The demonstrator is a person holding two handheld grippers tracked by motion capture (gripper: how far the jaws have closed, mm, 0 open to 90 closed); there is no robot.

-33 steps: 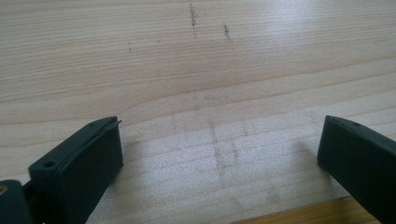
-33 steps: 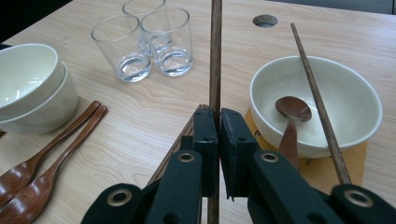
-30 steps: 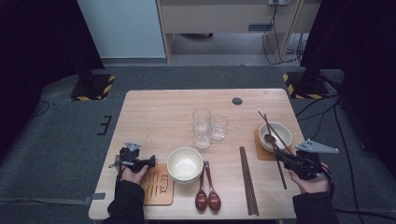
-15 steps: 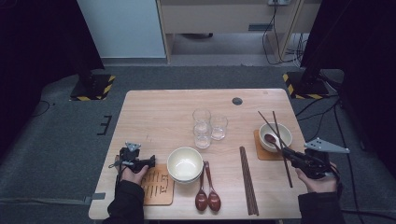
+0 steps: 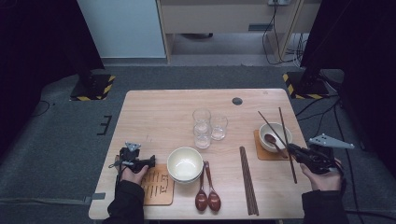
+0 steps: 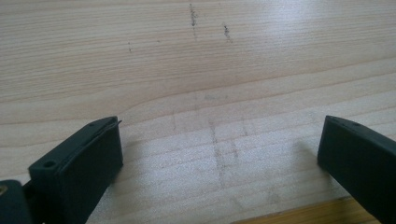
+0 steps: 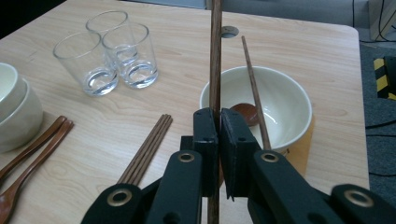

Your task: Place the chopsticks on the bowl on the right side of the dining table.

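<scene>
At three o'clock of the table [image 5: 154, 116], one chopstick [image 7: 215, 56] is pinched by the closed right gripper [image 7: 219, 123]; it should be kept level and laid beside its mate [image 7: 254, 91] across the bowl [image 7: 292, 100]. The left gripper [image 6: 219, 154] rests wide open, empty.

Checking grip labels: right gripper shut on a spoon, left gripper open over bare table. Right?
Not a spoon: the right gripper is shut on a chopstick, as the right gripper view shows. The left gripper is open over bare table, as stated.
</scene>
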